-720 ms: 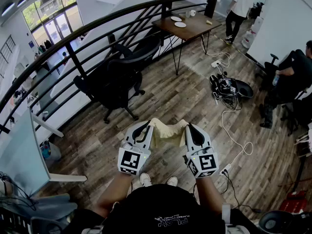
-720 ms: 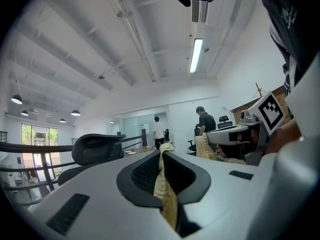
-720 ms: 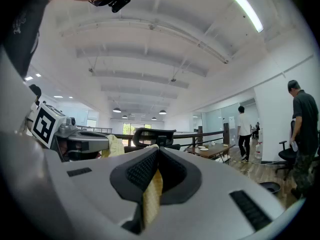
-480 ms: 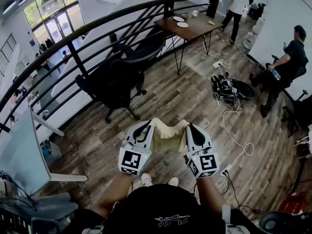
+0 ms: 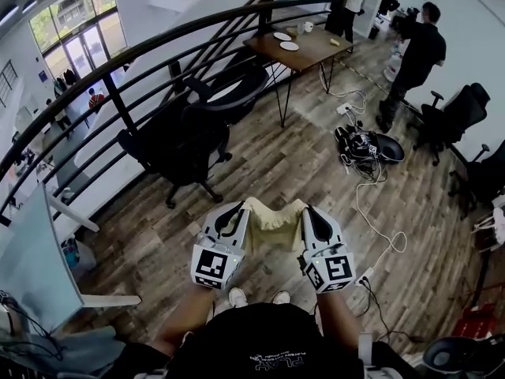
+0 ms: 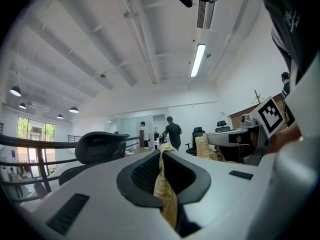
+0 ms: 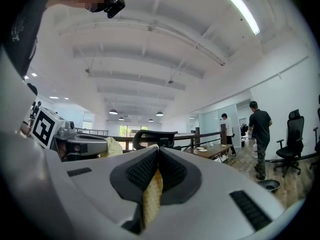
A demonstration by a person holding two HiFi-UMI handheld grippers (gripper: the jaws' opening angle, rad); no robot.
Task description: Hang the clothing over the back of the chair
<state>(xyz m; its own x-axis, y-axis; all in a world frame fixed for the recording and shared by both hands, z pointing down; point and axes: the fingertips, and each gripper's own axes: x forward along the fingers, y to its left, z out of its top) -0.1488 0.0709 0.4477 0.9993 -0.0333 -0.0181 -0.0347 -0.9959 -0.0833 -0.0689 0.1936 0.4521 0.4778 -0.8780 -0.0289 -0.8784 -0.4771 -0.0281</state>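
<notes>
Head view — cloth [image 5: 273,221] between left gripper [image 5: 240,209], right gripper [image 5: 306,211], gripper views — jaws pinching cloth

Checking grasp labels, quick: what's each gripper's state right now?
Left gripper: shut on the cloth.
Right gripper: shut on the cloth.

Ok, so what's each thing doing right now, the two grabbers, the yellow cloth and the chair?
left gripper: shut on one end of the yellow clothing.
right gripper: shut on the other end.
yellow clothing: held up off the floor, hanging between both grippers.
black chair: standing upright by the railing, nothing hung on its back yet.
</notes>
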